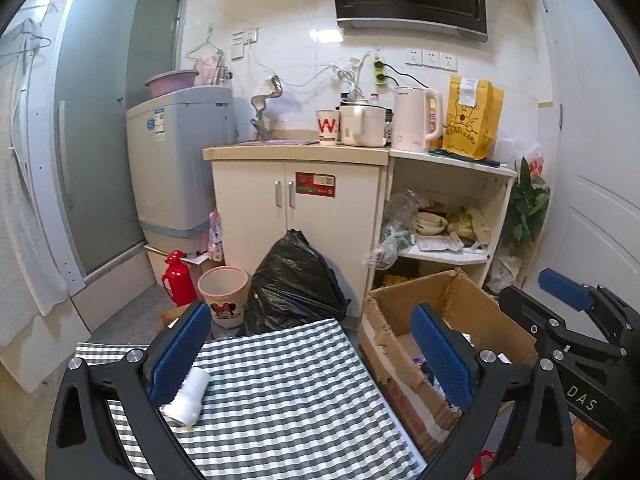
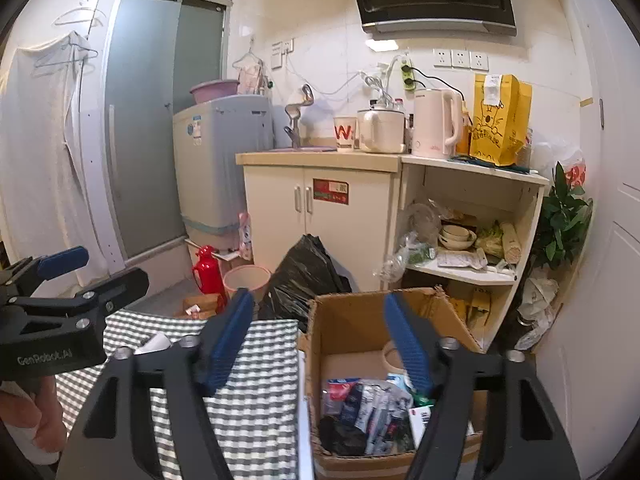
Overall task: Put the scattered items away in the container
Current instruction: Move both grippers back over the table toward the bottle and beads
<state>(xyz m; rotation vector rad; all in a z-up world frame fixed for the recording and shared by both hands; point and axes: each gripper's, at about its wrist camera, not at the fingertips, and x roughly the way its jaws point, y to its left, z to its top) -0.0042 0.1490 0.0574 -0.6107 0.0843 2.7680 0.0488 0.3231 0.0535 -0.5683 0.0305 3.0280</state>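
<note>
1. Cardboard box (image 2: 352, 332), the container, stands open-topped on the floor just beside the right edge of the checked tablecloth (image 1: 280, 392), in front of the open shelf unit (image 2: 472, 240). Its front wall is torn and creased. Inside lie sachets and small packets (image 2: 376, 404), a dark crumpled item at the front left, and a tape roll (image 2: 390, 354) against the back wall, partly hidden by a finger.

2. Checked tablecloth covers a low surface left of the box. One item rests on it: a white roll (image 1: 188, 396), lying on its side.

3. Black bin bag (image 1: 294, 280) sits on the floor behind the cloth, against the white cabinet (image 1: 320, 216); a pink wastebasket (image 1: 224, 294) and a red flask (image 1: 178, 278) stand to its left.

4. Right gripper (image 2: 320, 344) is held level, pointing forward above the box's near left corner. Jaws stand wide apart and hold nothing. The left blue pad (image 2: 228, 340) is over the cloth edge; the right pad is over the box interior.

5. Left gripper (image 1: 312, 360) is held low over the cloth, pointing forward. Jaws are spread wide, nothing clamped. The white roll lies just inside the left pad (image 1: 180, 356), apparently touching it; the right pad (image 1: 444, 360) overhangs the box.

6. A hand (image 2: 30, 420) grips the left gripper's handle, at the lower left of the right wrist view.
</note>
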